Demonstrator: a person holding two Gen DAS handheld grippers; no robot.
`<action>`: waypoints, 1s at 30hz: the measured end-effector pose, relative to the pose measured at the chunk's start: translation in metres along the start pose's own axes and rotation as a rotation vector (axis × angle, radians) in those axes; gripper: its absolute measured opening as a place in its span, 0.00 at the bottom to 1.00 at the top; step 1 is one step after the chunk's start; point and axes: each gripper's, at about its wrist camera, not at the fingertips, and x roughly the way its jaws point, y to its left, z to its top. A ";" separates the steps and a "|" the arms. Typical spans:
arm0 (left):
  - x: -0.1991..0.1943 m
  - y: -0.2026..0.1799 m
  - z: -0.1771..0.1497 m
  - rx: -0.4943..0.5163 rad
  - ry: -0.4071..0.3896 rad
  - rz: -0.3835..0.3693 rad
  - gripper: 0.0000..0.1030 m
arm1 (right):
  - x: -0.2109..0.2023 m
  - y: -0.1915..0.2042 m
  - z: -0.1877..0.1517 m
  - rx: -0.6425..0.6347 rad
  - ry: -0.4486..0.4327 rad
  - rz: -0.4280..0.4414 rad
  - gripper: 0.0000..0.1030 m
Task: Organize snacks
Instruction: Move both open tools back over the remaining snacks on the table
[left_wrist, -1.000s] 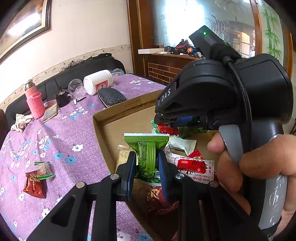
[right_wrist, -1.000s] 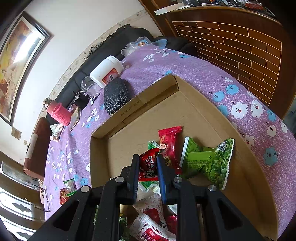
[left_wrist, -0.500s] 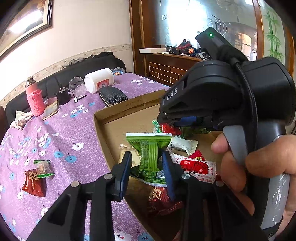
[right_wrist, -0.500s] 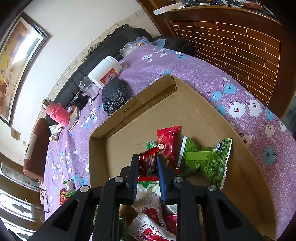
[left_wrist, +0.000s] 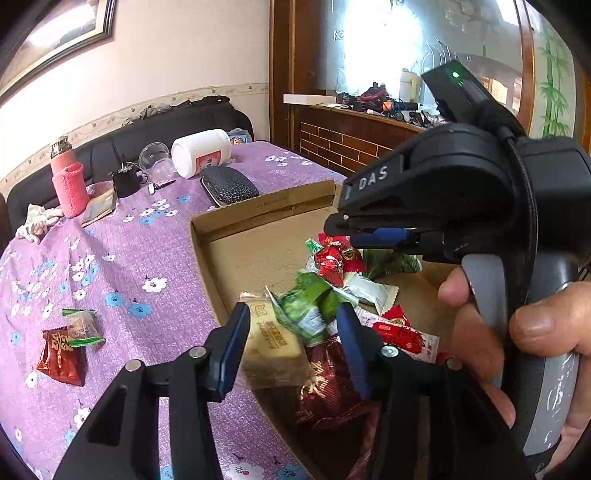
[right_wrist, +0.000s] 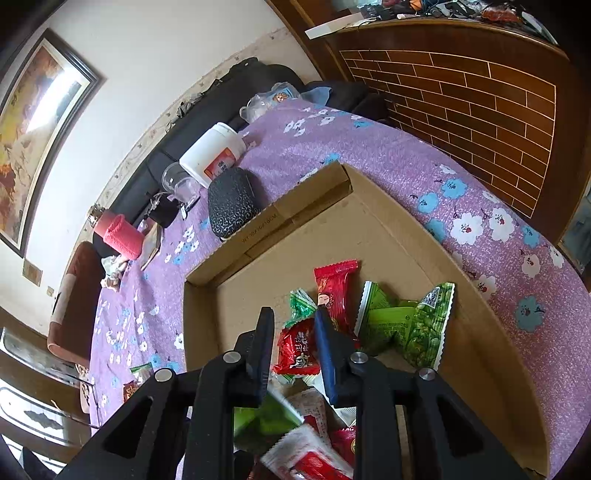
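Snacks lie heaped in the shallow brown cardboard box (right_wrist: 461, 354) on the purple flowered tablecloth (left_wrist: 122, 258).

Left tongs (left_wrist: 291, 332): my jaws are opening, pads clear on both sides of the crumpled green foil snack packet (left_wrist: 306, 306), which looks blurred (it may be dropping) over the pale beige wrapped biscuit (left_wrist: 273, 343) and dark red foil packet (left_wrist: 332, 391) at the box's near edge.

Right tongs (right_wrist: 293, 345): jaws also opening, only a narrow gap so far. The small red foil candy packet (right_wrist: 297, 350) sits between them; I cannot tell whether the pads press it. It is above the pile, just beside the long red wrapper (right_wrist: 336, 291) and bright green packets (right_wrist: 406, 325).

Two snacks lie outside the box on the cloth: a dark red packet (left_wrist: 59, 358) and a small green-edged clear one (left_wrist: 81, 328), touching each other.
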 end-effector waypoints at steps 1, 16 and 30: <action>-0.001 0.001 0.000 -0.003 -0.002 -0.001 0.48 | -0.001 0.000 0.000 0.001 -0.004 0.001 0.23; -0.015 0.017 0.010 -0.073 -0.052 0.010 0.53 | -0.013 0.011 -0.001 -0.028 -0.051 0.054 0.23; -0.042 0.077 0.019 -0.196 0.036 0.102 0.53 | -0.014 0.041 -0.013 -0.130 -0.083 0.106 0.23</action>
